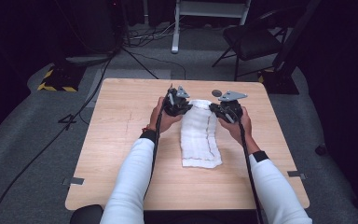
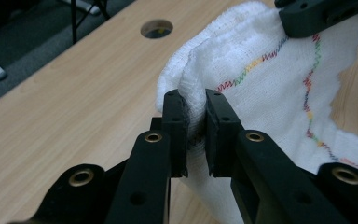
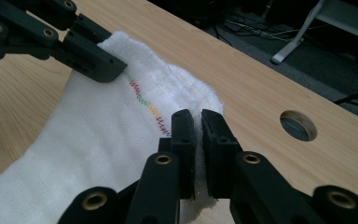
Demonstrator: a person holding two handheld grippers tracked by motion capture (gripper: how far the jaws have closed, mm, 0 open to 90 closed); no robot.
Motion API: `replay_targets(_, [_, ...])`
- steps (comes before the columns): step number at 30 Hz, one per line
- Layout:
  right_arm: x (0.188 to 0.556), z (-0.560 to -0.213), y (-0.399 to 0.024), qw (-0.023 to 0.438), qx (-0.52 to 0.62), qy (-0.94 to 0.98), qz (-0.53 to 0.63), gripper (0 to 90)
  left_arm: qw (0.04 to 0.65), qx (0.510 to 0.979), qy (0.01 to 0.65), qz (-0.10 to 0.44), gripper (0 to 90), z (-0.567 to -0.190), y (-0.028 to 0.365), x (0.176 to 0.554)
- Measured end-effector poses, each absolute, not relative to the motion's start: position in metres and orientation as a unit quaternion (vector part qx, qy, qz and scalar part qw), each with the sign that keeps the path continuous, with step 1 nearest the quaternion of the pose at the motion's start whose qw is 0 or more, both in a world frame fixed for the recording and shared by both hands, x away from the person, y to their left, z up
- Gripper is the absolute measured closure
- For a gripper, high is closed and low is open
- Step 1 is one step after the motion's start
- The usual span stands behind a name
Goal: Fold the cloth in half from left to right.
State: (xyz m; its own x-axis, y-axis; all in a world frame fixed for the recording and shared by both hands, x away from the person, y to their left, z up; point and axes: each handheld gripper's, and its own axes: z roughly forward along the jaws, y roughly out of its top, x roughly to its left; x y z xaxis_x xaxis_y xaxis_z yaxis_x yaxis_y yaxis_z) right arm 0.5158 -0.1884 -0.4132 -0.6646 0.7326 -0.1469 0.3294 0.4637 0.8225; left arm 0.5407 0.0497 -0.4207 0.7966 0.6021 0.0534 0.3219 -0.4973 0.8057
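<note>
While a person's white-sleeved forearms reach in from six o'clock in the high view, the left claw (image 1: 182, 107) sits at about nine o'clock of the far end of a white cloth (image 1: 199, 135), its jaws pinched onto that end's left corner. The left gripper view shows this closely: the left claw (image 2: 196, 125) has its two black jaws drawn narrow with a raised fold of the cloth (image 2: 261, 93) caught between them, and a zigzag line of multicoloured stitching runs across the fabric beyond.

The cloth lies as a long folded strip down the middle of the wooden bench (image 1: 121, 121), running from twelve toward six o'clock, with its near end flat on the wood.

At three o'clock of the cloth's far end, the right claw (image 1: 216, 110) grips the opposite corner. In the right gripper view the right claw (image 3: 198, 123) is likewise narrow, clamped on the cloth's (image 3: 93, 140) edge. A round hole (image 3: 298, 125) in the bench lies at about three o'clock of it.
</note>
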Motion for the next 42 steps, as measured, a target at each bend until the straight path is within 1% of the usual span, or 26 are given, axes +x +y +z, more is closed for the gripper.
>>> replay_targets(2, [0.514, -0.411, -0.188, 0.248, 0.322, 0.818, 0.407, 84.4, 0.439, 0.846, 0.262, 0.152, 80.3, -0.419, 0.055, 0.536])
replay_targets(4, [0.509, -0.410, -0.189, 0.239, 0.314, 0.819, 0.416, 84.4, 0.436, 0.852, 0.247, 0.151, 79.6, -0.422, 0.059, 0.530])
replay_targets(7, [0.500, -0.412, -0.191, 0.229, 0.301, 0.825, 0.421, 84.3, 0.444, 0.854, 0.234, 0.134, 79.2, -0.427, 0.066, 0.519])
replay_targets(9, [0.489, -0.417, -0.193, 0.215, 0.285, 0.833, 0.423, 84.3, 0.448, 0.859, 0.212, 0.127, 79.1, -0.430, 0.071, 0.506])
replay_targets(19, [0.459, -0.423, -0.201, 0.189, 0.258, 0.839, 0.440, 84.4, 0.451, 0.869, 0.181, 0.098, 78.7, -0.428, 0.074, 0.473])
replay_targets(27, [0.439, -0.430, -0.206, 0.181, 0.241, 0.840, 0.450, 84.4, 0.441, 0.879, 0.155, 0.095, 78.9, -0.429, 0.070, 0.455])
replay_targets(33, [0.426, -0.434, -0.210, 0.166, 0.230, 0.846, 0.451, 84.4, 0.443, 0.879, 0.156, 0.082, 78.6, -0.440, 0.073, 0.446])
replay_targets(36, [0.418, -0.436, -0.211, 0.164, 0.221, 0.850, 0.449, 84.4, 0.435, 0.884, 0.146, 0.089, 78.7, -0.443, 0.073, 0.438])
replay_targets(42, [0.405, -0.441, -0.212, 0.150, 0.206, 0.861, 0.441, 84.4, 0.427, 0.889, 0.143, 0.081, 78.0, -0.449, 0.073, 0.424])
